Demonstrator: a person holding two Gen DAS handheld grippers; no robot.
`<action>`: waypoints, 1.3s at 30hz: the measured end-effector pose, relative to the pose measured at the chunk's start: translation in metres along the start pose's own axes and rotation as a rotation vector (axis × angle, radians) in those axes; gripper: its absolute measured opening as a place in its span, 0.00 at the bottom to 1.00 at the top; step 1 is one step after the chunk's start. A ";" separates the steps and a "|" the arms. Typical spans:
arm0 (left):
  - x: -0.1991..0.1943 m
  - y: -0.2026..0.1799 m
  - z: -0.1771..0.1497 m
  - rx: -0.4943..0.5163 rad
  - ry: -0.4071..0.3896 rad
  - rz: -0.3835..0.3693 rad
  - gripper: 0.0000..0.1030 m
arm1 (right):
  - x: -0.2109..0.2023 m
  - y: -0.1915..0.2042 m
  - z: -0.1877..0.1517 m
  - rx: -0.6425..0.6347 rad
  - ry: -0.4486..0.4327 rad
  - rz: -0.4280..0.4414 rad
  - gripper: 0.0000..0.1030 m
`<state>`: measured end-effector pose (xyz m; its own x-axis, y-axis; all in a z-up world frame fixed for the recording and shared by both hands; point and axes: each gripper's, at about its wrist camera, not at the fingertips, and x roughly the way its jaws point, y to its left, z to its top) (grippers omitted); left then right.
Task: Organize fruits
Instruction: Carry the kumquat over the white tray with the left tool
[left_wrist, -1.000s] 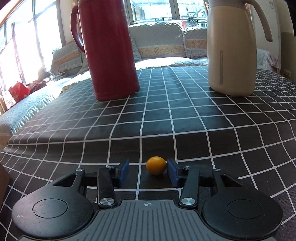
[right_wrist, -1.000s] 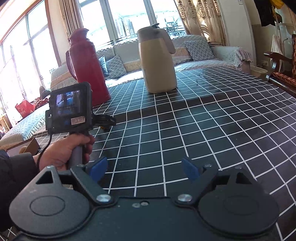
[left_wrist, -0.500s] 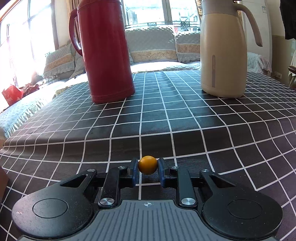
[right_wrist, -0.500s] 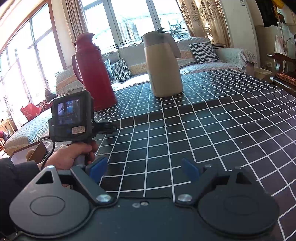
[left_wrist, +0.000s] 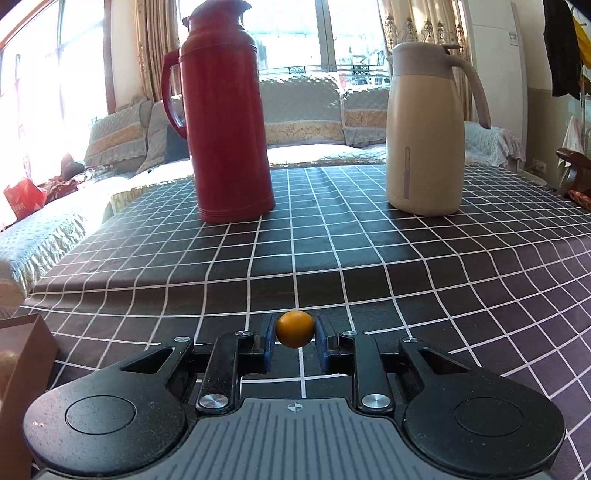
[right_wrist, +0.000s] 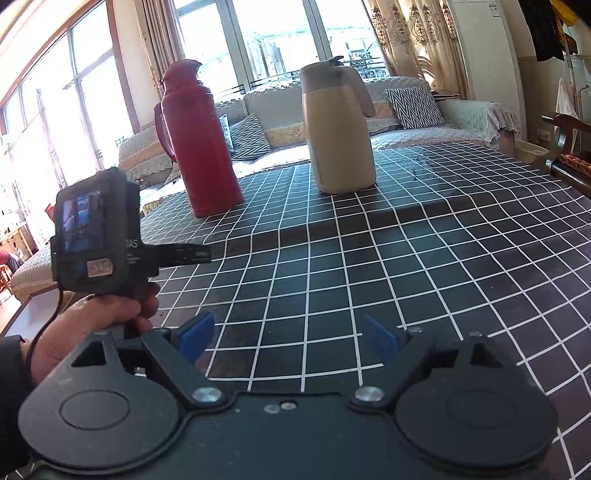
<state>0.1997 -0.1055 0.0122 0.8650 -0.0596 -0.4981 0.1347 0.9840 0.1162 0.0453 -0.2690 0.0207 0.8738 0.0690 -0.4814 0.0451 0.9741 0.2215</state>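
While it sits pinched between the blue pads of the left gripper (left_wrist: 294, 338), the small orange fruit (left_wrist: 294, 328) shows as round, smooth and glossy, held clear above the black grid-checked tablecloth (left_wrist: 369, 258). At eleven o'clock from it stands a red thermos (left_wrist: 227, 118); at one o'clock, a beige jug (left_wrist: 424, 133). The right gripper (right_wrist: 288, 338) gapes wide with nothing between its fingers, the person's left hand (right_wrist: 92, 325) at its nine o'clock.
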 end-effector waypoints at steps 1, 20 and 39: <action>-0.009 0.003 -0.001 -0.002 -0.007 0.005 0.23 | 0.001 0.001 -0.001 -0.003 0.003 -0.002 0.84; -0.141 0.105 -0.045 -0.098 -0.057 0.158 0.23 | 0.009 0.051 -0.004 -0.083 0.003 0.005 0.84; -0.163 0.254 -0.127 -0.255 0.088 0.522 0.23 | 0.012 0.163 -0.023 -0.195 0.037 0.167 0.84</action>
<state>0.0314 0.1759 0.0136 0.7405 0.4474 -0.5015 -0.4283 0.8892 0.1607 0.0520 -0.1040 0.0316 0.8429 0.2364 -0.4834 -0.1955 0.9715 0.1342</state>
